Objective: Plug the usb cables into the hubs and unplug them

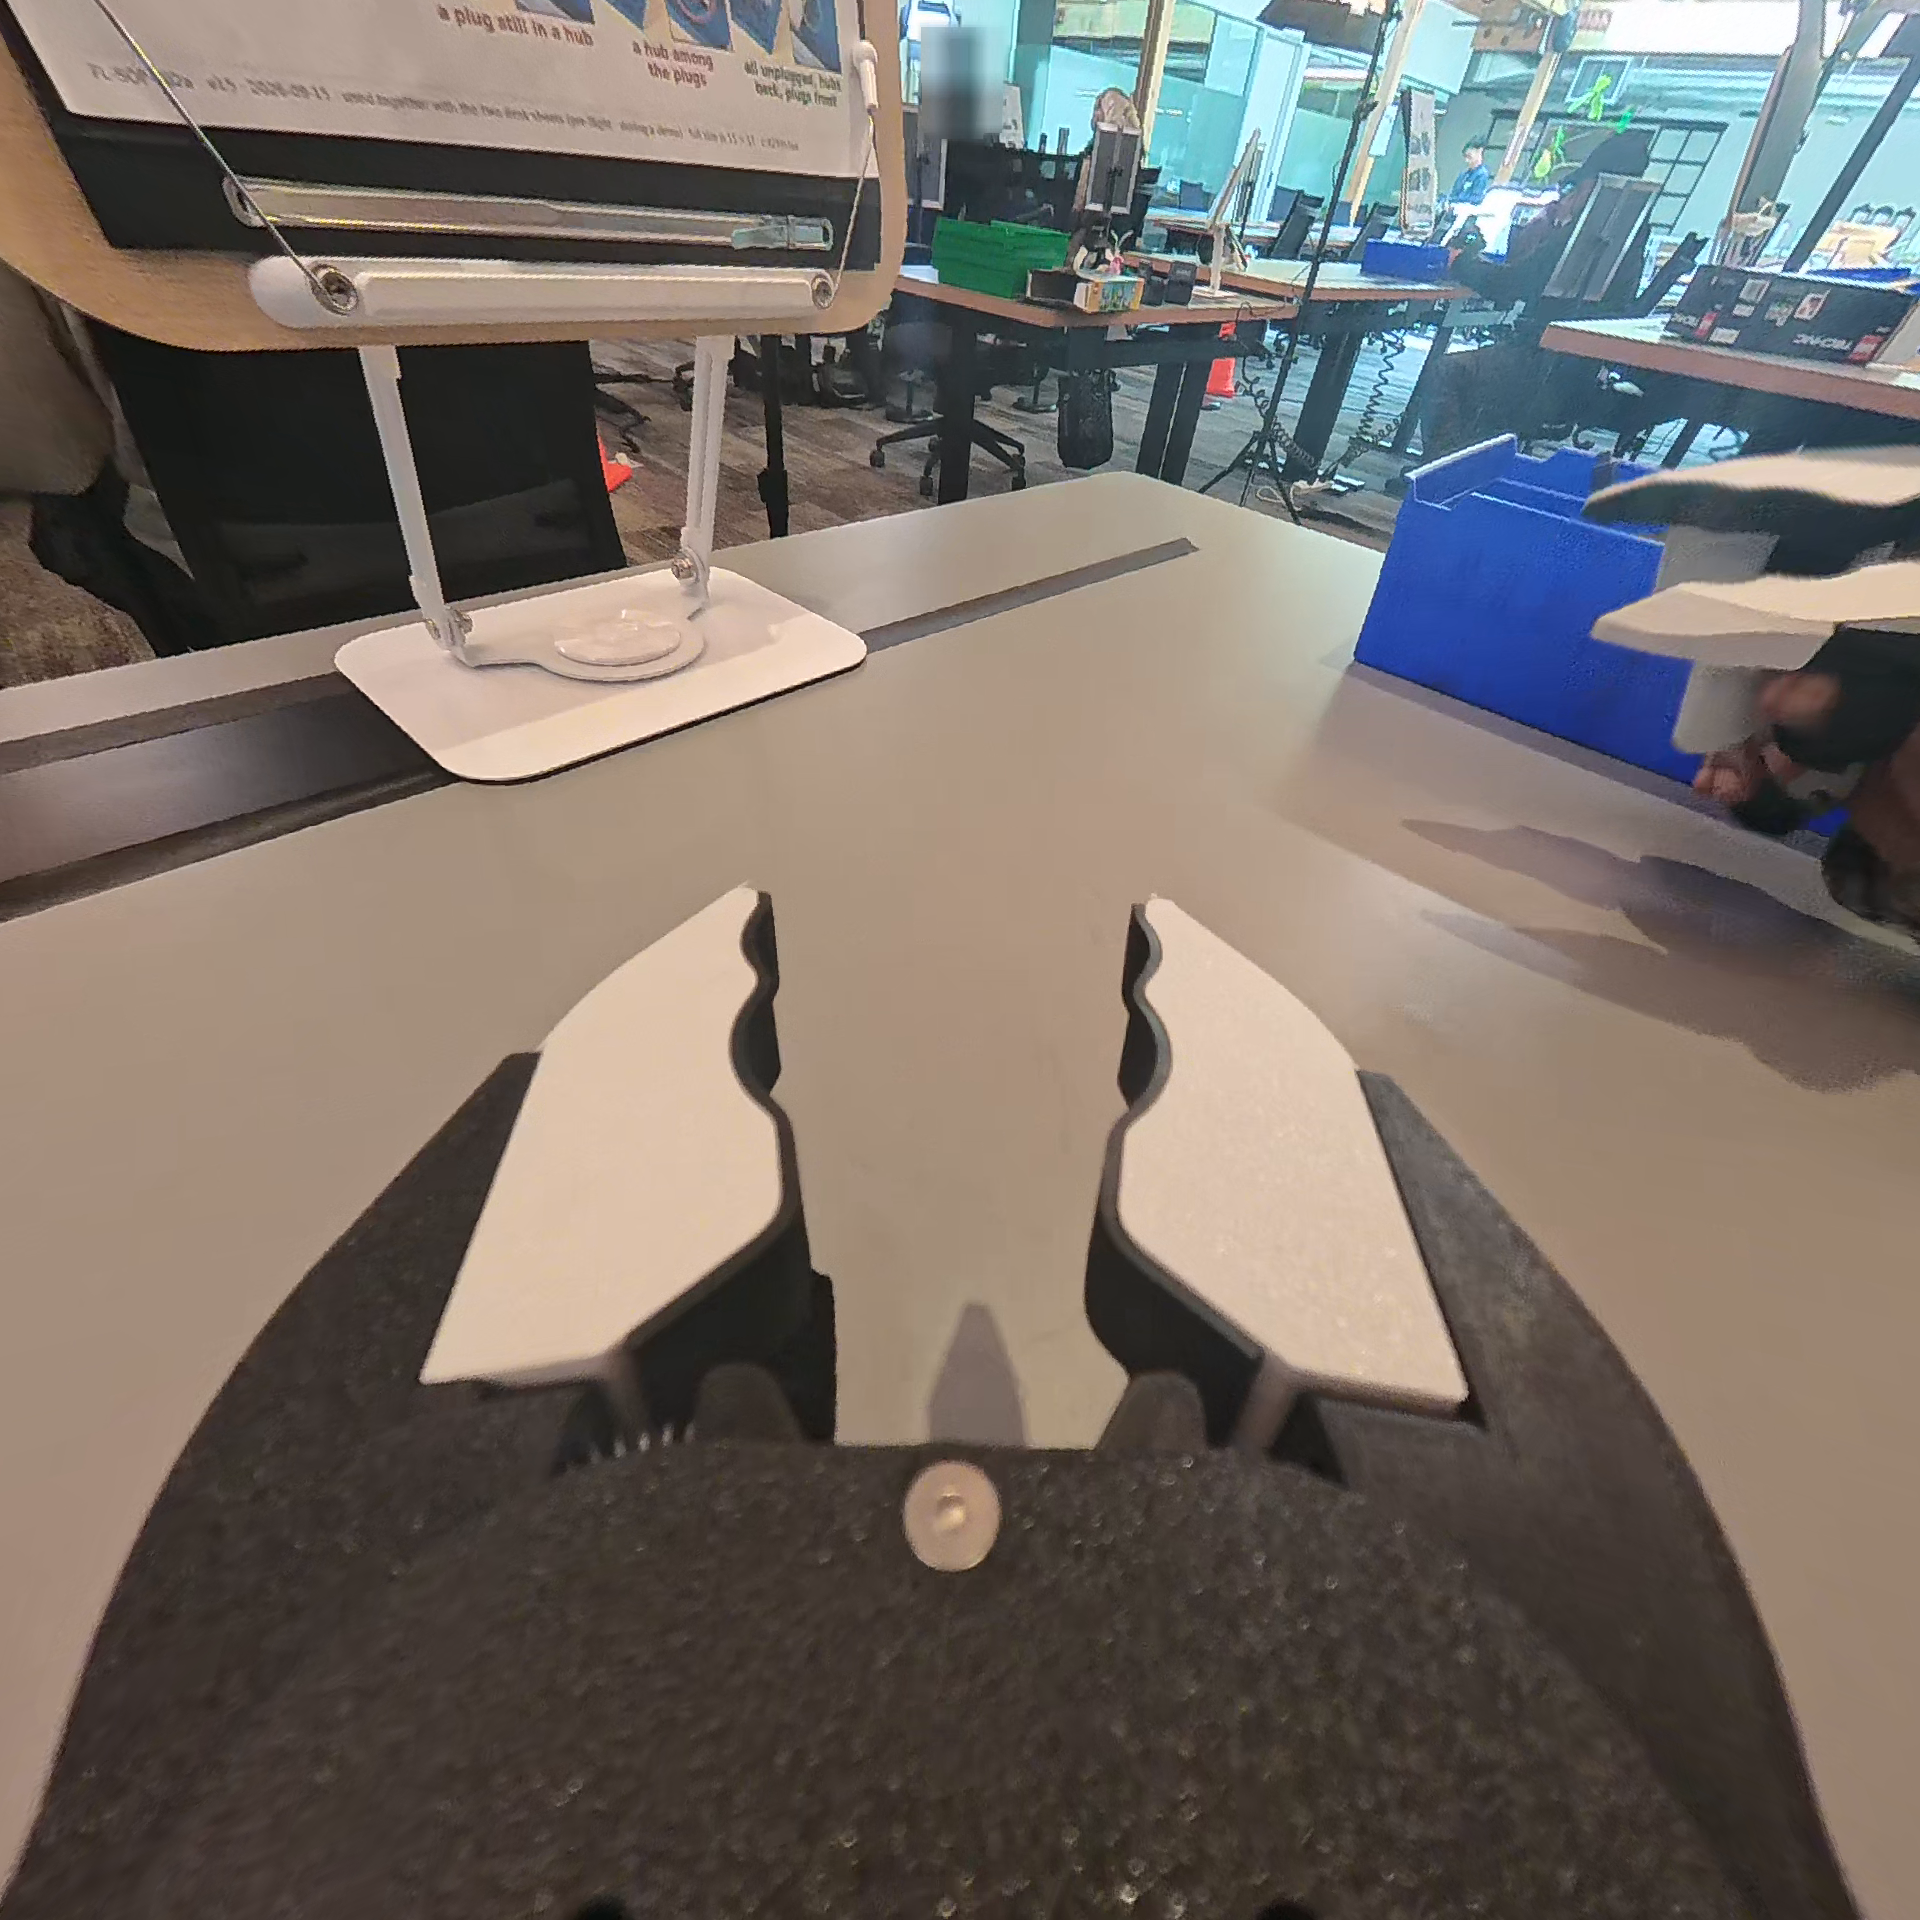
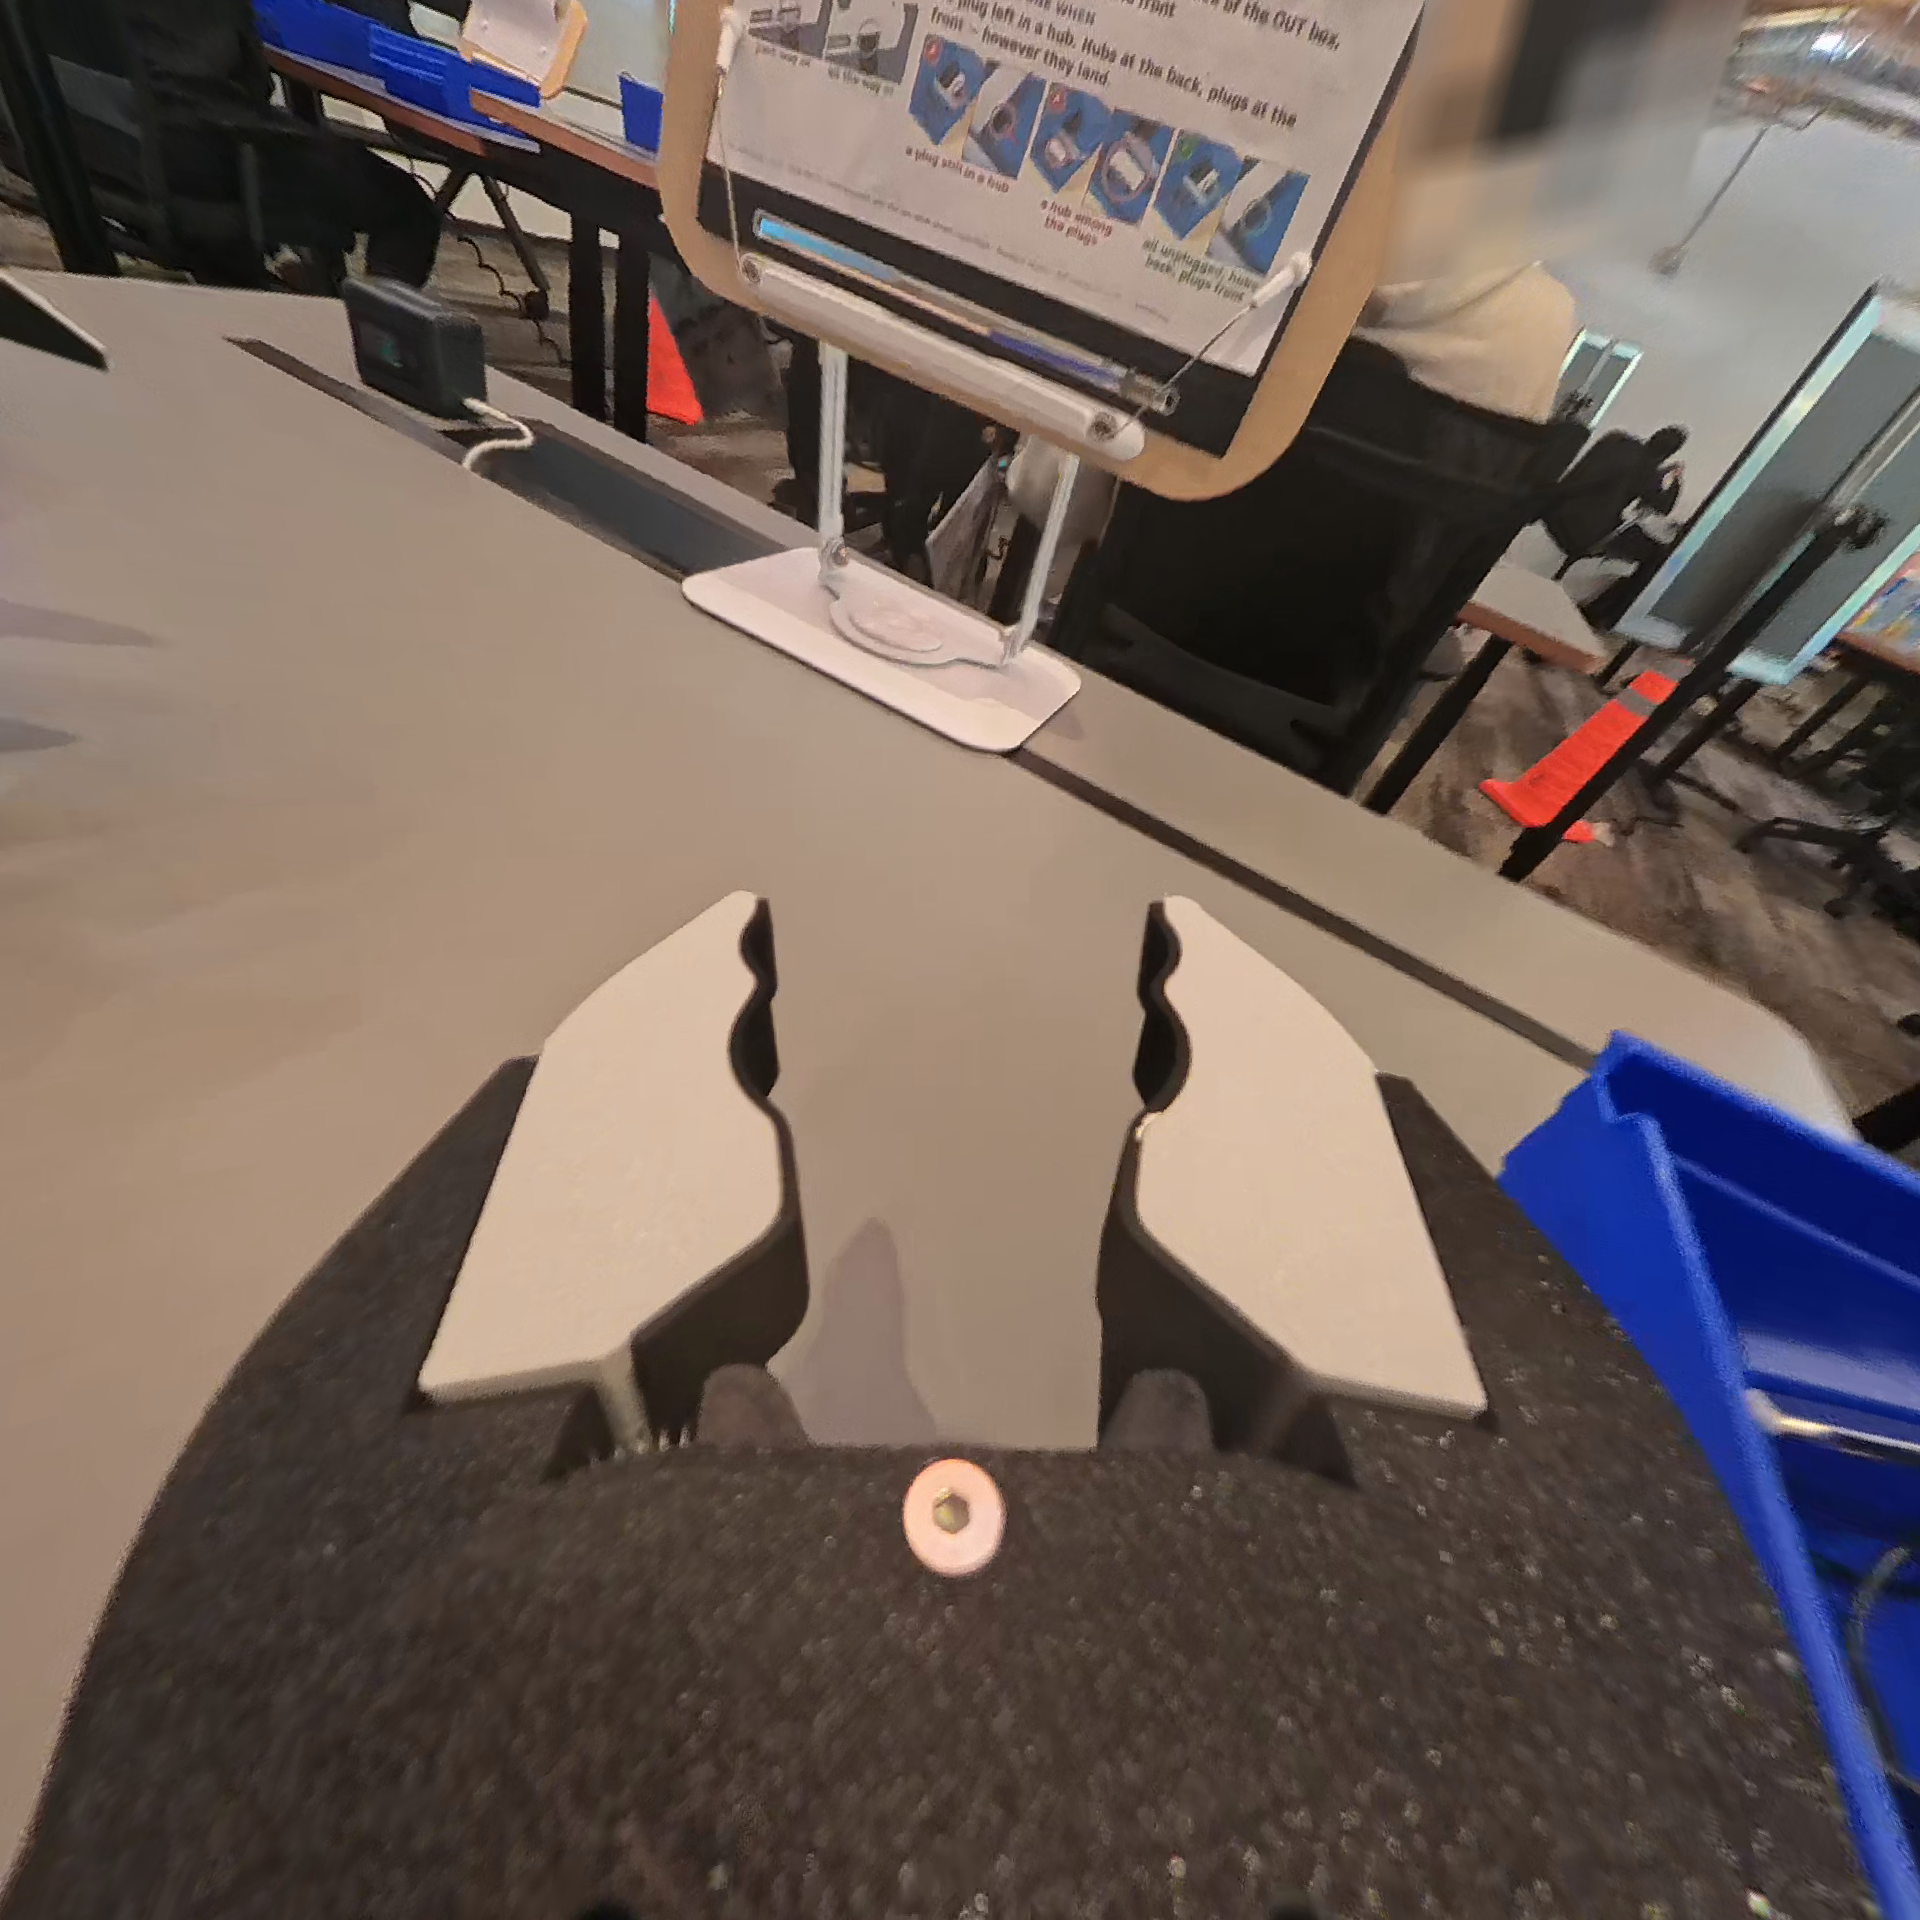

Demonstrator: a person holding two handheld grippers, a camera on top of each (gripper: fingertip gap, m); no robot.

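Note:
My left gripper (image 1: pixel 951 914) is open and empty above the grey table (image 1: pixel 1039 748). My right gripper (image 2: pixel 958 914) is open and empty too, held over the same table (image 2: pixel 416 727). It also shows at the right edge of the left wrist view (image 1: pixel 1631 566), held by a hand, beside a blue bin (image 1: pixel 1507 603). The blue bin's corner is at the right of the right wrist view (image 2: pixel 1714 1299), with a thin cable and a metal part just visible inside. No hub or plug shows clearly.
A wooden document stand with a printed sheet (image 1: pixel 468 156) stands on a white base (image 1: pixel 603 665) at the table's far side; it also shows in the right wrist view (image 2: pixel 883 644). A small black device with a white cord (image 2: pixel 416 343) sits far left. Desks and chairs lie beyond.

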